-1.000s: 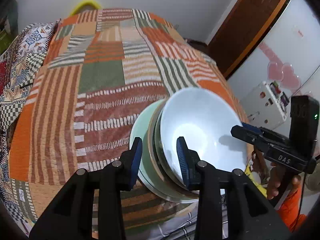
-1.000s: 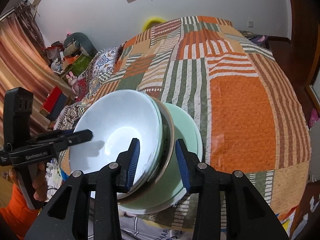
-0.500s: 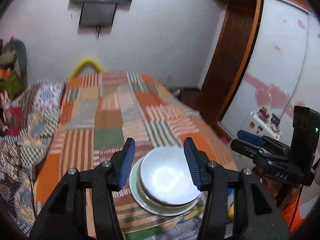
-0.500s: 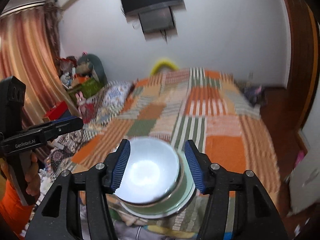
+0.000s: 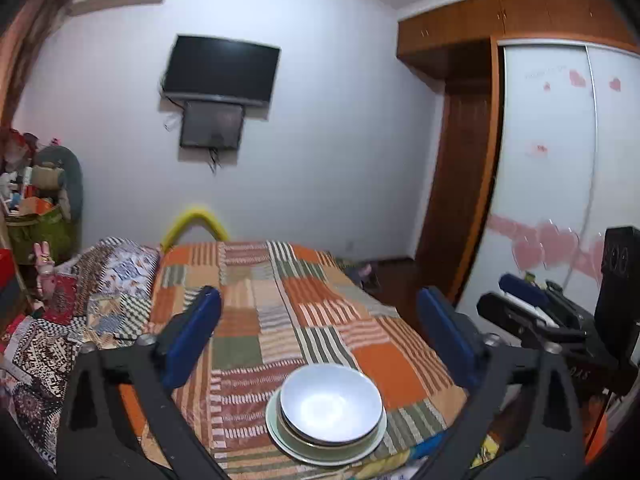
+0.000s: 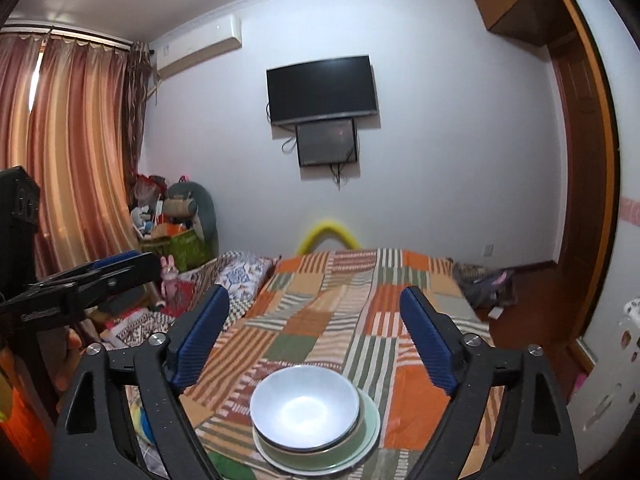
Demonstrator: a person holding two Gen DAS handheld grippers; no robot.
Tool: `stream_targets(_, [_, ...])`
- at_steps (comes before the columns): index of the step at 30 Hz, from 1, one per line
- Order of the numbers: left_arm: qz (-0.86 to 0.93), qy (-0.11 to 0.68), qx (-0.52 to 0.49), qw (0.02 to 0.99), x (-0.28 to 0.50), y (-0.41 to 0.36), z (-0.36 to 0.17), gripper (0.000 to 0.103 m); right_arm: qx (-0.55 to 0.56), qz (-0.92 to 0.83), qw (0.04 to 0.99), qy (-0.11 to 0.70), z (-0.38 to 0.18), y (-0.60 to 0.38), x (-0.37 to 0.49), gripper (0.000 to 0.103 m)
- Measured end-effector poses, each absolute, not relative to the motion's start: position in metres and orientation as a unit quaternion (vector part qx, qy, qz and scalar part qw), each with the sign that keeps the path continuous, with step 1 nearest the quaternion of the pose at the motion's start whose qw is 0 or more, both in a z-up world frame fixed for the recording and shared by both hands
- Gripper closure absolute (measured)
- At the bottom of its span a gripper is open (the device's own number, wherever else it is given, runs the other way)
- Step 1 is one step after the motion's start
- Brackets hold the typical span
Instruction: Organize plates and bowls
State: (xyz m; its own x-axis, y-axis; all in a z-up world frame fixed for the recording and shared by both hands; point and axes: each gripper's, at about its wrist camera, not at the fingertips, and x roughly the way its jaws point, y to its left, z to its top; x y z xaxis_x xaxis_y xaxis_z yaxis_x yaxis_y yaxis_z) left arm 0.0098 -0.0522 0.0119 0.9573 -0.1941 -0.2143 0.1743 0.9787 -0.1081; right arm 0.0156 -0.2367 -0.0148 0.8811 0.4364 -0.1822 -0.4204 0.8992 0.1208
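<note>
Colours on the bed and around it

The quilt is patchwork — orange, olive green and cream, many patches striped. The bowl is white, on a pale green plate. Both grippers are black with blue pads. The curtain is orange-brown with stripes — the wall white, the wardrobe brown.
</note>
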Motion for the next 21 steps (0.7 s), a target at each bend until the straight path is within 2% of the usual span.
stream_targets(6, [-0.074,0.090,-0.041,0.992,-0.003,-0.048,0.013,0.000,0.037,0.216,0.972,0.085,-0.014,-0.234,0.012,0.000])
stream_targets(21, [-0.052,0.093,-0.030,0.994,0.001,-0.048,-0.002,0.000,0.034,0.217,0.972,0.077,-0.018,-0.231,0.008,0.000])
